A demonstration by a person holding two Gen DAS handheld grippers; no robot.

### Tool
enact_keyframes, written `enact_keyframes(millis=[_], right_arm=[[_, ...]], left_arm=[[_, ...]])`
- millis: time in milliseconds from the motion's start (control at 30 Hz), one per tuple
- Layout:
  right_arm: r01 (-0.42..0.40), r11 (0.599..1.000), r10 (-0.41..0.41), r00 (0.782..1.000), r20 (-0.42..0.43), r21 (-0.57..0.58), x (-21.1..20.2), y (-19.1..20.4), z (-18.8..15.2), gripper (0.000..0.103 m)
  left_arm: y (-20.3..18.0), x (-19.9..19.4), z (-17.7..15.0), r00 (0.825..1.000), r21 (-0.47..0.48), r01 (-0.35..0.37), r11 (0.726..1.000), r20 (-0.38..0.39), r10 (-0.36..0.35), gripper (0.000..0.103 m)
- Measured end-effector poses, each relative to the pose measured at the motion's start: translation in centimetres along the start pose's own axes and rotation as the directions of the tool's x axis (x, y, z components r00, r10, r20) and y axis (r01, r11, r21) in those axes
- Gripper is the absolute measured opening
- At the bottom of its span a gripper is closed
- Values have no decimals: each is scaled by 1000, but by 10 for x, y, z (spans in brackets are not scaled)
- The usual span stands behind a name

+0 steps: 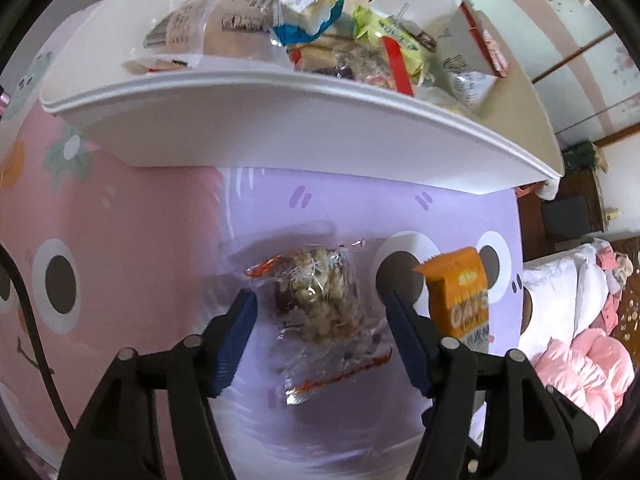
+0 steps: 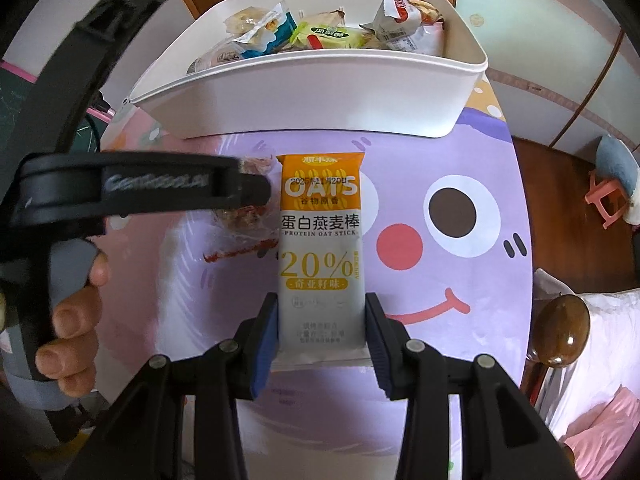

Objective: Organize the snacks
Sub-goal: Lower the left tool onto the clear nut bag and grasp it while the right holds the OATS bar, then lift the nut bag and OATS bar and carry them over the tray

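A white bin [image 1: 280, 120] [image 2: 320, 92] holding several snack packets stands at the far side of the table. My left gripper [image 1: 320, 300] is open, its blue fingers on either side of a clear-wrapped nut snack [image 1: 316, 304] [image 2: 244, 232] lying on the purple mat. My right gripper [image 2: 320, 320] is shut on an orange and white oat bar packet [image 2: 322, 248], held upright above the mat. The oat bar also shows in the left wrist view [image 1: 460, 300], just right of the left gripper. The left gripper's body [image 2: 120, 188] shows in the right wrist view.
A pink and purple cartoon mat [image 2: 440, 280] [image 1: 120, 240] covers the table. Beyond the table's right edge are pink bedding [image 1: 580, 360], a wooden bedpost knob [image 2: 564, 328] and a pink stool [image 2: 608, 200].
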State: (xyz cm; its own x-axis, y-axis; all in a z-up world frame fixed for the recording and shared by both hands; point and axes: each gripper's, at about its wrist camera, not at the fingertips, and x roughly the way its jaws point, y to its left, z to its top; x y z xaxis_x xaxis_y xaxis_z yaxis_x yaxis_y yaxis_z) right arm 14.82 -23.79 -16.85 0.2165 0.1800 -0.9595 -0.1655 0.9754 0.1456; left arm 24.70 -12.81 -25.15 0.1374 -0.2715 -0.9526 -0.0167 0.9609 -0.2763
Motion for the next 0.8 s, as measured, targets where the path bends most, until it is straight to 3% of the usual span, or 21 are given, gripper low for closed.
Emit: enact_keyframes(millis=[100,400,667,800], right_arm=[[-1,1000,1,1000,-2,3,0,-2,0,41],[-11,1000,11,1000,14,12,-5,-10,3,41],[-45,999,45,996,81,-8,-38,-5,15,41],[-73,997,75,987,146,-20,-69,-3,32,42]], left_arm=[[1,7,1,1000,-13,14,1000,-14,-15,42],[-7,-5,-7,999,57,-18,998,-26,20,41],[-15,-71,-18,998,145,-56,988,38,51,41],[-19,-119,-9,990,162,-61,985,134,40,41]])
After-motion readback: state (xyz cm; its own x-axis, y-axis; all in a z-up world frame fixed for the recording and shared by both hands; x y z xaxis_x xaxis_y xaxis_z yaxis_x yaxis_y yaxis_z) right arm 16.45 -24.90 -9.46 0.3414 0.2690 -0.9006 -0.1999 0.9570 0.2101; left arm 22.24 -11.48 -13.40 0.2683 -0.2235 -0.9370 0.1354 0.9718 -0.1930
